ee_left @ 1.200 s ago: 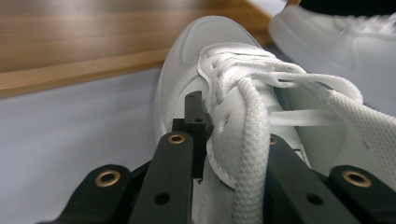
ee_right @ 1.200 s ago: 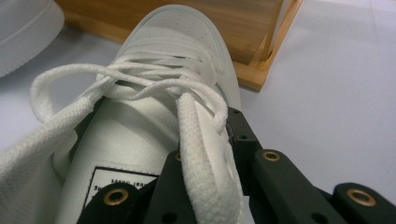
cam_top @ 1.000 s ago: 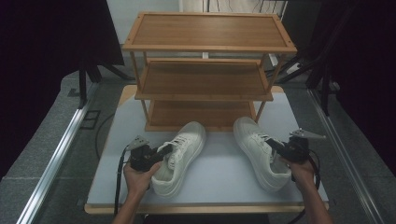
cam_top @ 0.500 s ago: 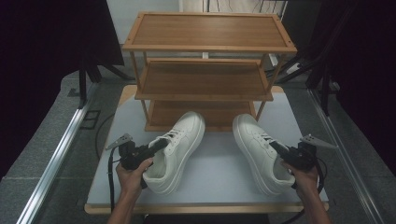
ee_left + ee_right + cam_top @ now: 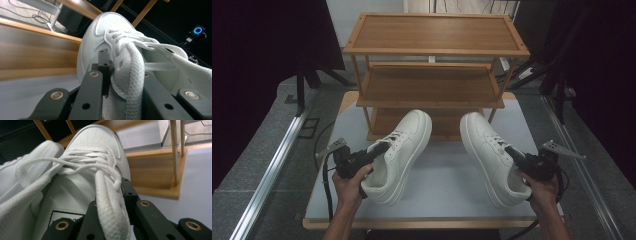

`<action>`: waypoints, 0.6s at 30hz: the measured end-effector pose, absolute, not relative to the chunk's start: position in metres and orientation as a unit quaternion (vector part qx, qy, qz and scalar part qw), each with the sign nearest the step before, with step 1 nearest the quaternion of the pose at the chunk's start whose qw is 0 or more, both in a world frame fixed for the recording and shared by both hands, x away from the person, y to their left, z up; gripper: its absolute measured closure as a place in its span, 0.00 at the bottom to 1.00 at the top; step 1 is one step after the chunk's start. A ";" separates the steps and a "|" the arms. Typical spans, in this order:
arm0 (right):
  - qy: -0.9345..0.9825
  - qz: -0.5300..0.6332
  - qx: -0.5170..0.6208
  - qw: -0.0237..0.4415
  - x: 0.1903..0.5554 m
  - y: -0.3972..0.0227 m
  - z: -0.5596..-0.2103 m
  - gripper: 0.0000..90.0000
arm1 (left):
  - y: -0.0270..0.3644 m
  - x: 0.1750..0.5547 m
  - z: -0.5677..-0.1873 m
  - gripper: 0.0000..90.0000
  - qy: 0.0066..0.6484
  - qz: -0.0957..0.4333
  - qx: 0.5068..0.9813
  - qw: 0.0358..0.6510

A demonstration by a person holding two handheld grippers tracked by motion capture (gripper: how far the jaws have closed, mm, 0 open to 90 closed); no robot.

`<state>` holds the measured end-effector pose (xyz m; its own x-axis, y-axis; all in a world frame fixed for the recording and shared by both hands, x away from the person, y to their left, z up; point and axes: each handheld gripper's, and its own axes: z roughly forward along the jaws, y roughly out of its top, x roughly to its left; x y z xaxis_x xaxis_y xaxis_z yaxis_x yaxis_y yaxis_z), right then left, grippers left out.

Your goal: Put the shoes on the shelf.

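- Two white sneakers sit side by side on the pale table [image 5: 447, 192], toes pointing toward a three-tier wooden shoe rack [image 5: 432, 65] at the far end.
- The left hand-held gripper [image 5: 379, 149] is clamped on the lace-side edge of the left sneaker [image 5: 399, 150]; in the left gripper view, the black jaws pinch the upper beside the laces.
- The right hand-held gripper [image 5: 511, 151] grasps the right sneaker [image 5: 489, 155] the same way, its jaws closed on the eyelet edge under a thick lace.
- The left sneaker's toe nearly reaches the rack's bottom shelf.
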<state>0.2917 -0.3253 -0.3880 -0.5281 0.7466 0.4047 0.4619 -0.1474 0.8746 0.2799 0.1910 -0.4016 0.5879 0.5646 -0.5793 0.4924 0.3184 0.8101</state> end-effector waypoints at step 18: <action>0.621 0.630 0.451 0.119 0.300 -0.305 -0.343 0.93 | 0.185 0.295 -0.355 0.91 0.422 0.039 0.576 0.699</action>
